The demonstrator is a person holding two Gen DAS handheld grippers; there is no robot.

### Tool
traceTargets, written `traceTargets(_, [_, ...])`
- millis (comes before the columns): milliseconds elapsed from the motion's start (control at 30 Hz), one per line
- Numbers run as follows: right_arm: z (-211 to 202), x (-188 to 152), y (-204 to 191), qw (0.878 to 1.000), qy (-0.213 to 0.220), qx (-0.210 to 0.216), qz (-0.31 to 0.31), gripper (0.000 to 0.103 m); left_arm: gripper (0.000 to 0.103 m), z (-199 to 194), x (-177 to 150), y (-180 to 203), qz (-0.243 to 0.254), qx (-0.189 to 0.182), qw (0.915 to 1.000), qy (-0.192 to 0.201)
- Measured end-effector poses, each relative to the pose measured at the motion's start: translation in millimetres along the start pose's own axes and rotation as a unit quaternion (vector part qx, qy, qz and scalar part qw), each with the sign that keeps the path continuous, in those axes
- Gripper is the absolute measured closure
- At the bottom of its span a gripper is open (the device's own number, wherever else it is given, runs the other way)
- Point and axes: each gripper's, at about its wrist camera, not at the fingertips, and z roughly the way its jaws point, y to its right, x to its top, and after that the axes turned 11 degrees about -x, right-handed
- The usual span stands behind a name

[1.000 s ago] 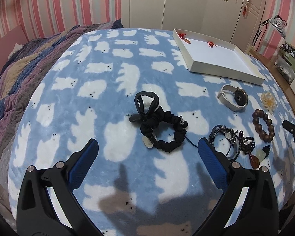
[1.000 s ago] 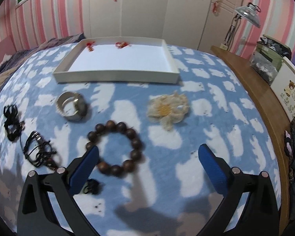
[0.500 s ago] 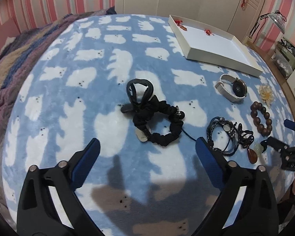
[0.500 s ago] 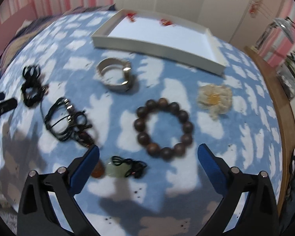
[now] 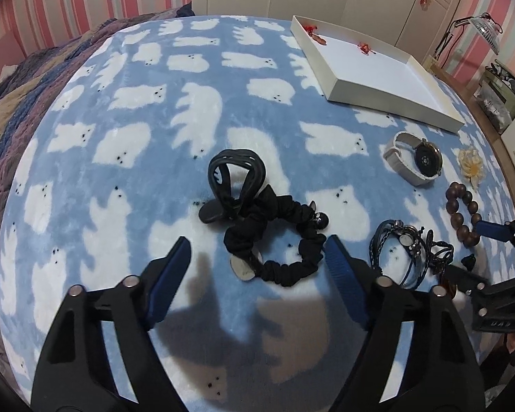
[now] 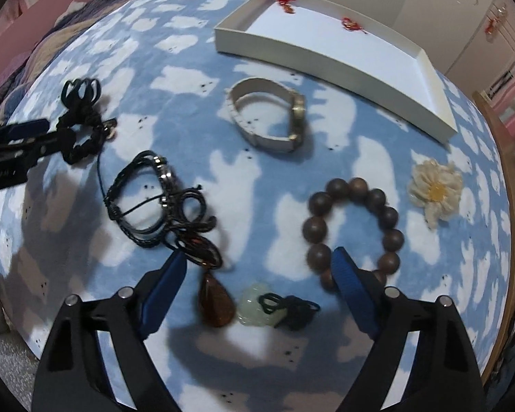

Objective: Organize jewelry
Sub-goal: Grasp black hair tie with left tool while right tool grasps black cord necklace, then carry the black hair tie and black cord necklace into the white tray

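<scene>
Jewelry lies on a blue bear-print blanket (image 5: 127, 171). My left gripper (image 5: 257, 250) is open, its fingers either side of a black scrunchie (image 5: 285, 240) that is tangled with a black hair claw (image 5: 235, 175). My right gripper (image 6: 257, 267) is open and low over an amber teardrop pendant (image 6: 214, 304) and a pale jade pendant (image 6: 257, 304). A wooden bead bracelet (image 6: 353, 226) touches its right finger. Black cord bracelets (image 6: 151, 195), a white-strap watch (image 6: 271, 116) and a cream flower brooch (image 6: 436, 192) lie beyond. A white tray (image 6: 329, 58) stands at the back.
The tray (image 5: 377, 92) holds two small red ornaments (image 5: 314, 32) at its far edge. A wooden bedside surface (image 6: 511, 206) runs along the right. A striped quilt (image 5: 24, 79) lies at the left. The right gripper shows at the right edge of the left wrist view (image 5: 494, 233).
Both grippers have moved down and closer to the blanket. The left one has closed in on the scrunchie; the right one has swung left toward the pendants. Both stay open.
</scene>
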Motion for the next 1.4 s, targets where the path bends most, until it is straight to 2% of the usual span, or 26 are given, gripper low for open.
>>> traceTargets(67, [4, 2, -4, 1.000, -0.008, 0.007, -0.004, 0.029, 0.033, 3, 1, 0, 0.001, -0.003, 1.0000, -0.004])
traceTargets(167, [8, 2, -8, 1.000, -0.012, 0.003, -0.010, 0.031, 0.038, 6, 1, 0, 0.005, -0.006, 0.9999, -0.010])
traceTargets(300, [10, 4, -14, 1.000, -0.015, 0.008, -0.018, 0.040, 0.043, 9, 2, 0, 0.009, -0.006, 0.9998, -0.015])
traceTargets(333, [10, 5, -16, 1.000, -0.015, 0.008, -0.020, 0.041, 0.048, 9, 2, 1, 0.010, -0.008, 0.9998, -0.017])
traceTargets(500, [10, 7, -15, 1.000, -0.013, 0.013, -0.020, 0.045, 0.059, 11, 4, -1, 0.009, -0.012, 0.9997, -0.021])
traceTargets(600, [11, 7, -15, 0.999, -0.014, 0.026, -0.019, 0.055, 0.070, 12, 5, 1, 0.013, -0.005, 0.9996, -0.025])
traceTargets(733, [10, 7, -17, 0.999, -0.014, 0.044, -0.023, 0.069, 0.090, 14, 5, 1, 0.015, 0.003, 0.9994, -0.032])
traceTargets(800, [8, 6, -19, 0.998, -0.013, 0.054, -0.023, 0.078, 0.090, 14, 4, 2, 0.017, 0.005, 0.9993, -0.033])
traceTargets(967, [3, 1, -18, 0.998, -0.006, 0.063, -0.016, 0.092, 0.090, 11, 4, 2, 0.018, 0.005, 0.9994, -0.029])
traceTargets(1400, [-1, 5, 5, 0.998, 0.029, 0.047, 0.005, 0.095, 0.091, -10, -2, 11, 0.024, 0.010, 0.9996, -0.010])
